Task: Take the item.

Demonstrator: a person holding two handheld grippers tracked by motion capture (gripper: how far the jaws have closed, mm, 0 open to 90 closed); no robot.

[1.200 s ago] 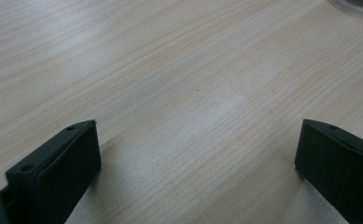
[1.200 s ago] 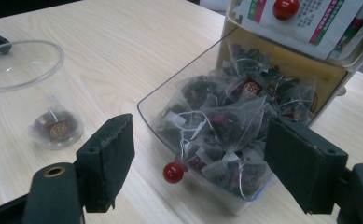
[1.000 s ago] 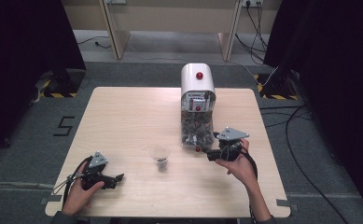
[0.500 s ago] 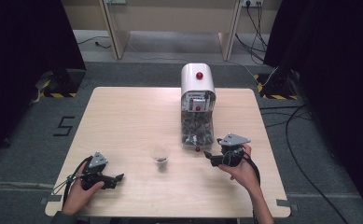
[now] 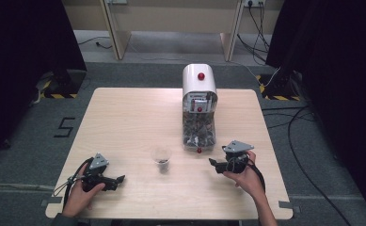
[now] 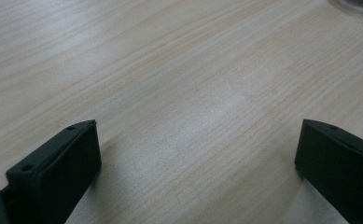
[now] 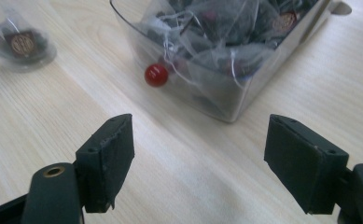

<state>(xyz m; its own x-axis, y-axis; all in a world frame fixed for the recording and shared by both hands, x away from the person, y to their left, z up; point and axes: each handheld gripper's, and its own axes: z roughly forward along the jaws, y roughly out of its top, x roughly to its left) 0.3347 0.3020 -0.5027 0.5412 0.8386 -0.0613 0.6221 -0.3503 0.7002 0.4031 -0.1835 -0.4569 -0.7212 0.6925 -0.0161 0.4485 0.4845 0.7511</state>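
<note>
The right gripper (image 5: 220,163) sits low over the table (image 5: 124,117) near its right edge, just in front of the dispenser (image 5: 199,106), a white-topped machine with a red button on top and a clear bin packed with tea bags (image 7: 207,28). Its jaws stand wide apart with nothing between them, only bare wood. In the right gripper view the clear bin (image 7: 226,88) lies close ahead of the jaws, a small red knob (image 7: 156,74) sticks out from its front wall, and the mesh bags with dark round labels press against the plastic. The right gripper touches neither the bin nor the knob. A small clear cup (image 5: 162,157) stands near the middle of the table, toward the front edge, left of the dispenser's bin; it holds one tea bag with a dark label, seen also at the upper left of the right gripper view (image 7: 23,42). The left gripper (image 5: 117,180) rests at the front left corner of the table, held in the person's left hand (image 5: 79,195), well apart from the cup. Its jaws are also spread wide and empty, with plain tabletop (image 6: 193,93) between them.
</note>
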